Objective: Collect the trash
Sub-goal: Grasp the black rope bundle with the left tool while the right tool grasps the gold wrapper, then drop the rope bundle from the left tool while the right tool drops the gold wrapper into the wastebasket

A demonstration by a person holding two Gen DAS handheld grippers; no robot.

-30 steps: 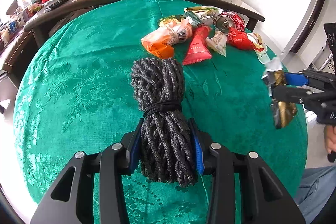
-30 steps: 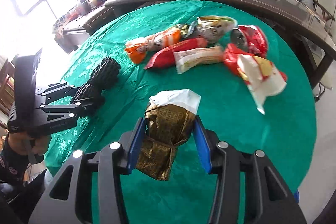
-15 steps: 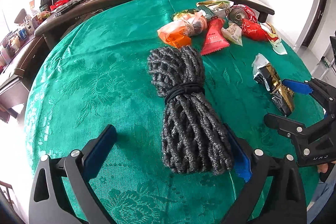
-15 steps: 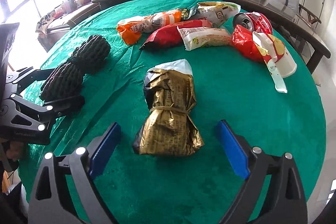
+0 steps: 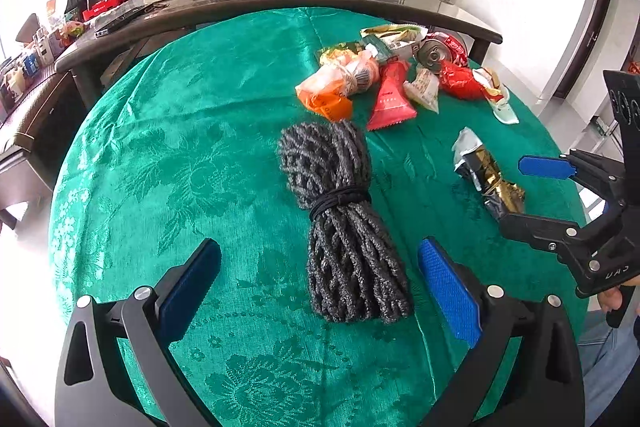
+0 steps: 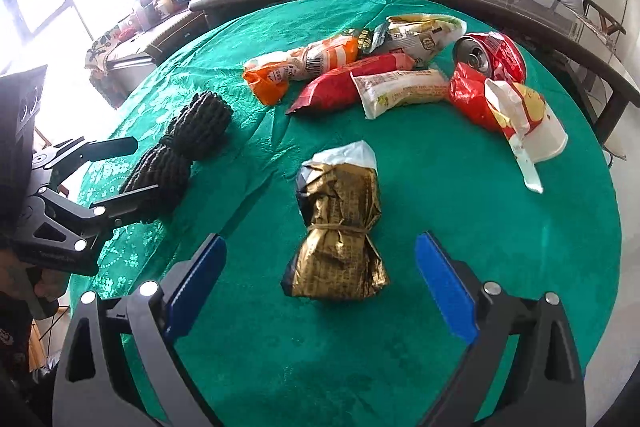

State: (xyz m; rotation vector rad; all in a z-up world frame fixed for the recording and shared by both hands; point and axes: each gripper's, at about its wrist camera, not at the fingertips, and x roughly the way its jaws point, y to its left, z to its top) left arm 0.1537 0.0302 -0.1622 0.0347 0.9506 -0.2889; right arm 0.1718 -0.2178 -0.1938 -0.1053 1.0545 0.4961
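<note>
Both claws, left claw (image 5: 320, 291) and right claw (image 6: 320, 283), having just sprung wide, grip nothing; netted bundle (image 5: 344, 219) and gold wrapper (image 6: 340, 223) lie loose between them on the tabletop (image 5: 168, 163), where a hasty re-grasp risks snagging the cloth or nudging them away.

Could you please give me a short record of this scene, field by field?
surface: green tablecloth
left gripper: jaws just opened wide, dark mesh bundle lying loose between them
right gripper: jaws just opened wide, gold wrapper lying loose between them
far pile: orange bag, red packet, crushed can
</note>
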